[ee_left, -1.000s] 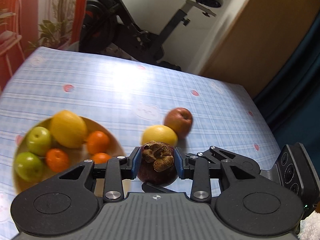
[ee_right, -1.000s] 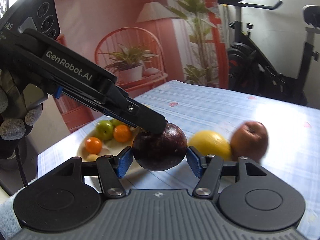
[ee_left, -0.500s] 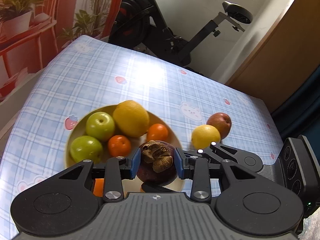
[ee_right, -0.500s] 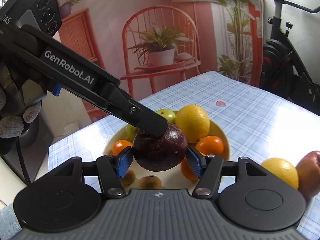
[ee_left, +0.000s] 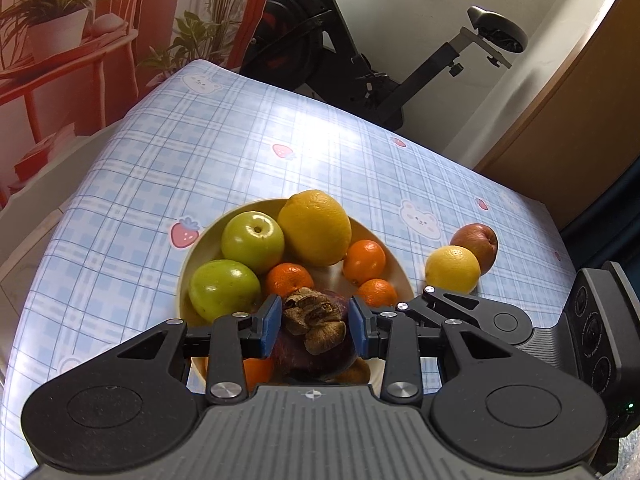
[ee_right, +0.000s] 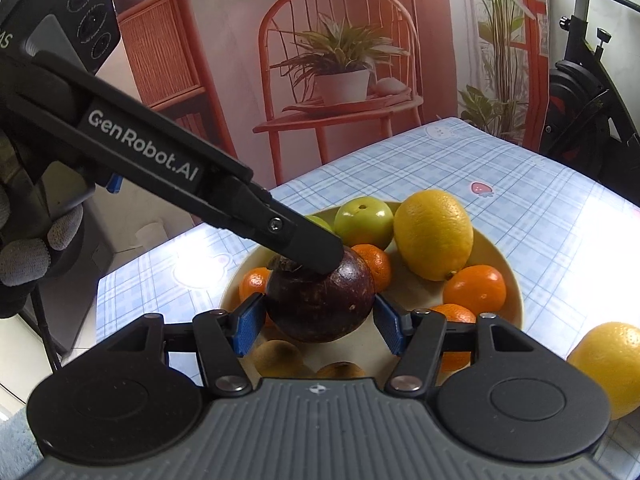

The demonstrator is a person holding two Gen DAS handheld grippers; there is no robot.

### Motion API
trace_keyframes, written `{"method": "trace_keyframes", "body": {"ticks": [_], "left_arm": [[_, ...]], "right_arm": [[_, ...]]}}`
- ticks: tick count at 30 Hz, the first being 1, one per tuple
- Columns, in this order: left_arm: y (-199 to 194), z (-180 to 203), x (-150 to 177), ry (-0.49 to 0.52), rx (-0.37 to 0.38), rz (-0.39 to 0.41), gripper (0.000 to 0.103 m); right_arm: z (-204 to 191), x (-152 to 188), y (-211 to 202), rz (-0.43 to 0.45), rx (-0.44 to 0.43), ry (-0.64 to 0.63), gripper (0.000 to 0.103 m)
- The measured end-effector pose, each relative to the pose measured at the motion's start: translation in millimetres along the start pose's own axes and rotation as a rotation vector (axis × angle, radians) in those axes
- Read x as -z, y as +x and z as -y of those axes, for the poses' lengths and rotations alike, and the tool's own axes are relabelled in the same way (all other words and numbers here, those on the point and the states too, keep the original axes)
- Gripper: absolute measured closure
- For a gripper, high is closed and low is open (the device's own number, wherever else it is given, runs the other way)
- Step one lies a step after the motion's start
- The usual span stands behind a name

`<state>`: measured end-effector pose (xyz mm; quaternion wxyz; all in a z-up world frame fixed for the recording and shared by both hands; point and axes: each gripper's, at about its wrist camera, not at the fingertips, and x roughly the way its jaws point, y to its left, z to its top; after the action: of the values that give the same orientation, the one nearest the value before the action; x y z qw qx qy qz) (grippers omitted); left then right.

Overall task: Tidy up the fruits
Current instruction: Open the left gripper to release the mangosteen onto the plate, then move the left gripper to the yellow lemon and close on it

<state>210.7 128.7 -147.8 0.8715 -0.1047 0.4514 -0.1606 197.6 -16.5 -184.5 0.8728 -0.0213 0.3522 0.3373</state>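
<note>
A dark purple mangosteen (ee_right: pixel 320 304) hangs just above the cream plate (ee_right: pixel 490 246), held from two sides. My right gripper (ee_right: pixel 320 326) is shut on its round body, a blue pad on each flank. My left gripper (ee_left: pixel 315 325) is shut on the dried brown calyx (ee_left: pixel 314 318) on top; in the right wrist view its black finger (ee_right: pixel 304 240) reaches in from the upper left. The plate (ee_left: pixel 334 276) holds two green apples (ee_left: pixel 253 242), a large yellow citrus (ee_left: pixel 316 226), several mandarins (ee_left: pixel 364 261) and small brown fruits (ee_right: pixel 278 358).
A yellow lemon (ee_left: pixel 452 269) and a red apple (ee_left: pixel 478 245) lie on the blue checked tablecloth (ee_left: pixel 240 140) right of the plate. An exercise bike (ee_left: pixel 360 48) stands beyond the far table edge. A gloved hand (ee_right: pixel 28 256) grips the left gripper's handle.
Both grippers carried the mangosteen sideways from beside the lemon and red apple to over the plate and slightly lower. Neither grip changed.
</note>
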Motion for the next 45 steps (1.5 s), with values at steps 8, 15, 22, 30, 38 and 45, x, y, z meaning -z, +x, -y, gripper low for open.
{"method": "trace_keyframes", "body": {"ticks": [8, 15, 22, 30, 38, 45], "left_arm": [[5, 4, 5, 0.032, -0.015, -0.014, 0.064], [7, 8, 6, 0.046, -0.039, -0.025, 0.063], [6, 11, 6, 0.049, -0.055, -0.022, 0.063], [8, 17, 6, 0.057, -0.076, -0.026, 0.063], [6, 30, 2, 0.077, -0.102, -0.005, 0.063], [5, 59, -21, 0.061, -0.052, 0.058, 0.063]], "right_arm": [[1, 3, 3, -0.025, 0.005, 0.006, 0.041], [3, 7, -11, 0.016, 0.004, 0.019, 0.041], [8, 20, -42, 0.073, 0.059, -0.010, 0.041], [38, 41, -91, 0.204, 0.171, 0.070, 0.041], [73, 62, -117, 0.247, 0.283, 0.183, 0.041], [89, 74, -116, 0.222, 0.312, 0.218, 0.041]]}}
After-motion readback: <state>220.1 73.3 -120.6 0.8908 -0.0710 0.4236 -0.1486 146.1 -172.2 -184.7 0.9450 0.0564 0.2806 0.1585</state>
